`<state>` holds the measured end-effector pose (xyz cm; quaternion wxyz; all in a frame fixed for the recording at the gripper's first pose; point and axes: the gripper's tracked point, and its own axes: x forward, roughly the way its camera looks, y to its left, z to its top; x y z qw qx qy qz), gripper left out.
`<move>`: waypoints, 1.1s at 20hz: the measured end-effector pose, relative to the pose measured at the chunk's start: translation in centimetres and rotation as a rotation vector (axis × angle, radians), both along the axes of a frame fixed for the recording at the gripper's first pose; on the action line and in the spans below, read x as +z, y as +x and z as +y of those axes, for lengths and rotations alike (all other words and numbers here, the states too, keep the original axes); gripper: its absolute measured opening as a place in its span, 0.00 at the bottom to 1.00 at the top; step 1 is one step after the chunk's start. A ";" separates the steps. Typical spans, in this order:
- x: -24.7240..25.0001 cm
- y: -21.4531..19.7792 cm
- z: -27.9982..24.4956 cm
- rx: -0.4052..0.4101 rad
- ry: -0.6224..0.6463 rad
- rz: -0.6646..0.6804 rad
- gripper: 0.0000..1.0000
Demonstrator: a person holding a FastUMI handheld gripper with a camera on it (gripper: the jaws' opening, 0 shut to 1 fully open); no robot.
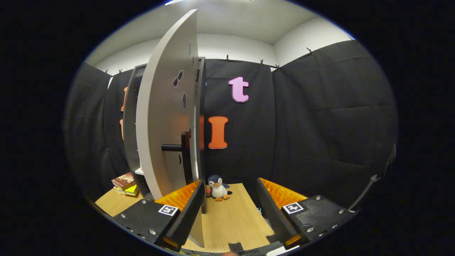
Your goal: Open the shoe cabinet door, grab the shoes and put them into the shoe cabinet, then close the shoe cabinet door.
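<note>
The shoe cabinet (130, 121) stands left of the fingers, a tall dark frame against the booth wall. Its pale door (161, 117) is swung wide open towards me, so I see it almost edge-on. A black bar handle (175, 147) sticks out of the door's face at mid height. The door's free edge runs down just inside my left finger (185, 209), close to its inner face. My gripper (230, 183) is open, its fingers wide apart, and only the left one is near the door.
A small penguin plush (217, 188) sits on the wooden floor (231, 220) just beyond the fingertips, by the wall. A stack of books (124, 183) lies on the floor left of the cabinet's foot. Black cloth walls close the booth behind and to the right.
</note>
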<state>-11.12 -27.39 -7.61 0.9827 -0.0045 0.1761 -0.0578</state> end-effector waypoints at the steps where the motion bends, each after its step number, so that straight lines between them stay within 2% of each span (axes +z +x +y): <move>1: 0.0 -0.1 0.2 0.005 0.000 0.003 0.91; 6: 0.8 -0.4 2.0 0.056 -0.028 0.012 0.90; 11: 0.3 -0.2 9.5 0.193 0.065 0.034 0.90; 16: -0.3 0.7 14.4 0.320 0.120 0.038 0.90; 22: -0.7 4.2 22.5 0.466 0.196 0.038 0.91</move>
